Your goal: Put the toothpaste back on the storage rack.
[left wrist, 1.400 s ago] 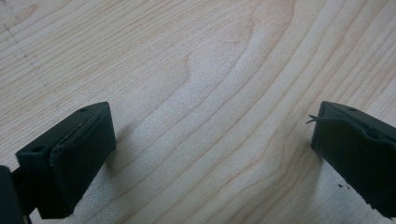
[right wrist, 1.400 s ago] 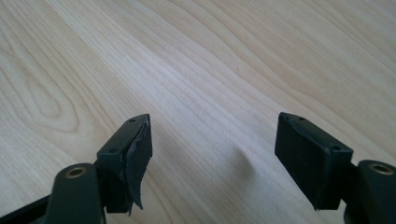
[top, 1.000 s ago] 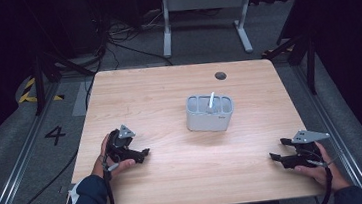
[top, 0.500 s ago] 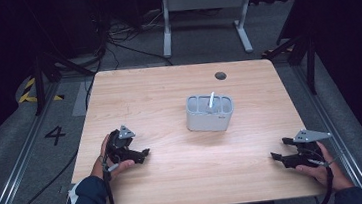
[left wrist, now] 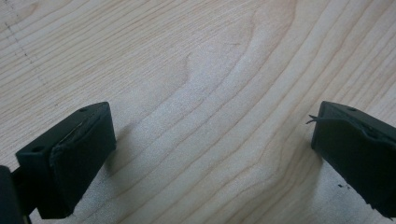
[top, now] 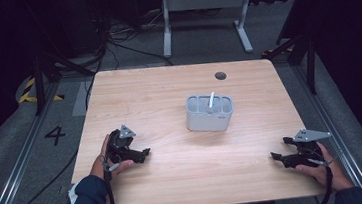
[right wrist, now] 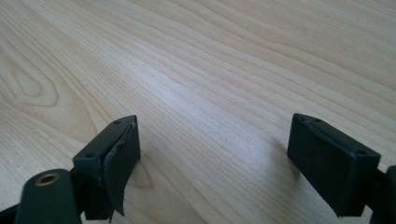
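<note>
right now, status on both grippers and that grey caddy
Left gripper open, empty. Right gripper open, jaws just widened, empty. Grey caddy mid-table, white stick inside, untouched. Table between them bare.

Grey compartmented holder (top: 209, 113) stands upright mid-table, perhaps holding a white stick (top: 211, 100).

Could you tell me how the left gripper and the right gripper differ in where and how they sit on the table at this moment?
The left gripper sits near the table's left edge, closer to the grey holder; the right gripper sits near the front right corner, farther from it. The left gripper's grey plate stands up; the right gripper's lies flatter. The right gripper's jaws have just been opening. Both are open, with nothing but bare wood between the jaws.
</note>
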`<action>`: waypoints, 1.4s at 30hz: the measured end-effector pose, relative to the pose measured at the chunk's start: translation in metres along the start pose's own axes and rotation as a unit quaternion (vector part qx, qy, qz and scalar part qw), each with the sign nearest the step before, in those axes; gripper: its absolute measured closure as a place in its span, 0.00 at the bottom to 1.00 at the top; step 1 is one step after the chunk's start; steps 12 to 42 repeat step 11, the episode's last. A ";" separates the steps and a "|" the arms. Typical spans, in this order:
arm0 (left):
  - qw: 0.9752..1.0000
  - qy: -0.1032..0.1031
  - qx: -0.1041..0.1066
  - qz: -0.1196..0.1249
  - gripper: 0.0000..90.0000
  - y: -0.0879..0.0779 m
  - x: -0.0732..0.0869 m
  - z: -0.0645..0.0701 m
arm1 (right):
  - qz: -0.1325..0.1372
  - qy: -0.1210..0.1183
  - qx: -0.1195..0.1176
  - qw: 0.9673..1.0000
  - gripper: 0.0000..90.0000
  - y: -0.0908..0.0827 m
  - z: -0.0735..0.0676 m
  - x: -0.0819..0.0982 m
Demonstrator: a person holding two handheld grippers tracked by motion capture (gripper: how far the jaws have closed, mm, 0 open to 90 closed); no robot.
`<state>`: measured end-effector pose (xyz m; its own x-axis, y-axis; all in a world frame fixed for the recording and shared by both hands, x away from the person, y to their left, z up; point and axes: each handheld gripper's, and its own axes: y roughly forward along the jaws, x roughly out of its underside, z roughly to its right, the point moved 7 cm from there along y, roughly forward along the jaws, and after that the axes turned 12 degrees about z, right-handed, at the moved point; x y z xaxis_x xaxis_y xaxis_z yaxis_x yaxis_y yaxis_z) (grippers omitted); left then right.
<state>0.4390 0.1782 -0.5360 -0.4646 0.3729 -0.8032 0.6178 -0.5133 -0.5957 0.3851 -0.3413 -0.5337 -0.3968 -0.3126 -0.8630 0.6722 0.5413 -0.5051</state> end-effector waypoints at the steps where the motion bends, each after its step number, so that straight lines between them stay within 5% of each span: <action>1: 1.000 0.001 0.000 0.000 0.00 0.000 0.000 0.000 | 0.000 0.000 0.000 1.000 0.20 0.000 0.000 0.000; 42: 1.000 0.001 -0.001 0.000 0.00 0.000 0.000 0.000 | 0.000 -0.001 -0.001 1.000 0.20 0.000 0.000 0.000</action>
